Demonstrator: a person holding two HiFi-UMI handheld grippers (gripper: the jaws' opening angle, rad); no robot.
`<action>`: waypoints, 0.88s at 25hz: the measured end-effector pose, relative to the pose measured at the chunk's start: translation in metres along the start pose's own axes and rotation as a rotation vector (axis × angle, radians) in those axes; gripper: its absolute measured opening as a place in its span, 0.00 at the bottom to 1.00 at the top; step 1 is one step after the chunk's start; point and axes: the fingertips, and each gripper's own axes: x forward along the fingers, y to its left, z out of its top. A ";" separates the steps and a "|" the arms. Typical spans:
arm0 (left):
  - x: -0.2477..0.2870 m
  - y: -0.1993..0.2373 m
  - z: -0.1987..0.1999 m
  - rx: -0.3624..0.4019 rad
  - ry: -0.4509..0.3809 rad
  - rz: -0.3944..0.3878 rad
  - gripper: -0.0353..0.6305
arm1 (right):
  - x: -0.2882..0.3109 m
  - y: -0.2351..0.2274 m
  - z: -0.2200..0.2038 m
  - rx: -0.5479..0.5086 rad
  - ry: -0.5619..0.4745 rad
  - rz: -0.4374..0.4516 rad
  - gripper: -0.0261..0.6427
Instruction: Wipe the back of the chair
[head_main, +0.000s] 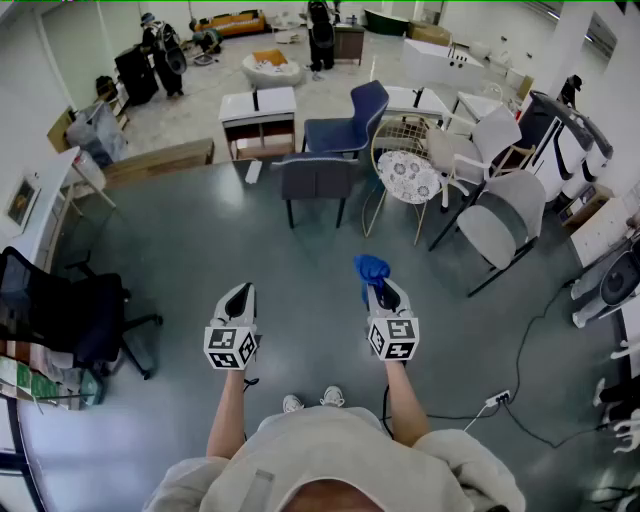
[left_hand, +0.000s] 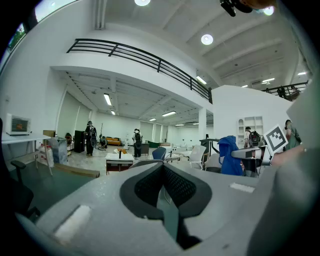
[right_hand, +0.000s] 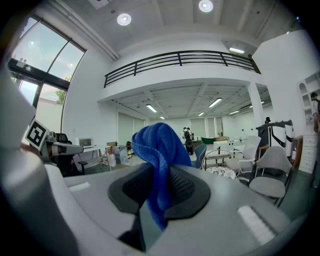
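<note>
Blue microfibre cloth (right_hand: 160, 150) clamped in right gripper (head_main: 385, 295). The dark grey padded chair (head_main: 315, 178) is dead ahead of the jaws, well apart.
The backrest faces us, long axis crosswise to the jaw line, sitting between the two grippers' headings. Left gripper (head_main: 240, 298) has jaws together with nothing in them. Neither is clearly nearer, but the right has the cloth, so I'd expect it to reach forward and slightly left. That this chair is the target is a guess, since others stand beyond.

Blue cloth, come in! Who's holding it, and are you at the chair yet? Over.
Right gripper shut on blue cloth. Left gripper shut, empty. Grey chair ahead, not reached. Only floor between.
</note>
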 end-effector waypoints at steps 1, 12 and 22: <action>0.003 -0.001 0.000 0.001 0.001 -0.001 0.06 | 0.001 -0.002 0.000 -0.003 0.000 0.000 0.15; 0.026 -0.019 0.000 0.008 0.006 0.002 0.06 | 0.006 -0.025 -0.001 0.015 -0.018 0.034 0.15; 0.056 -0.041 -0.001 0.009 0.003 0.025 0.06 | 0.024 -0.051 -0.004 0.004 -0.013 0.075 0.15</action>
